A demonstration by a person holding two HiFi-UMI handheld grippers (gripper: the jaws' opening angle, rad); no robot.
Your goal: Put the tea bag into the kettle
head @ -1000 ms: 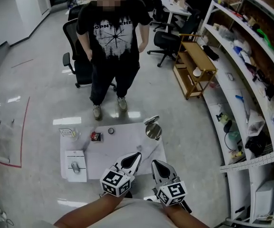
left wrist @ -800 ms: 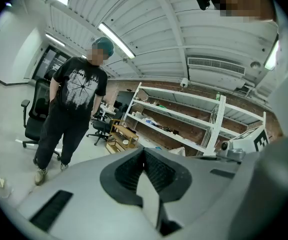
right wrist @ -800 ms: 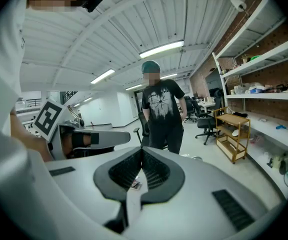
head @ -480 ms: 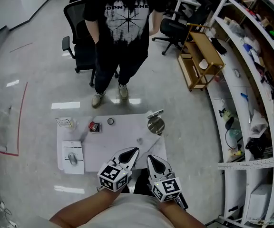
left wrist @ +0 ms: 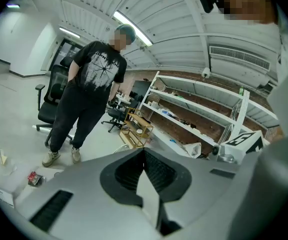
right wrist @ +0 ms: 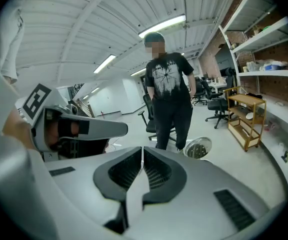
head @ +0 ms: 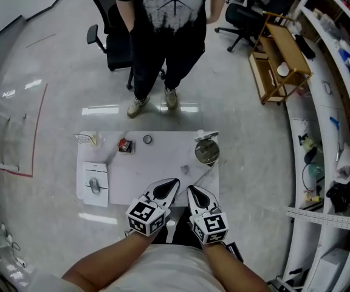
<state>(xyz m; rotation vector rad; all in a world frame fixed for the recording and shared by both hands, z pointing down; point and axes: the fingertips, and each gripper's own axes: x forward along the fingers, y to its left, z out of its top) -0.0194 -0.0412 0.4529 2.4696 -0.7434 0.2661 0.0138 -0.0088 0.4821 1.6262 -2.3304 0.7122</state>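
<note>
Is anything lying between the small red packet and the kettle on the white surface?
Yes: a small dark round object lies on the white surface between the red packet and the kettle, close to the packet. It looks low.

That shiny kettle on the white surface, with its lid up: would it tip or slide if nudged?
Probably stiff and slippery: the kettle looks like shiny metal. It seems broad and round, so a nudge would likely slide it rather than tip it. Its open lid may swing if jolted.
</note>
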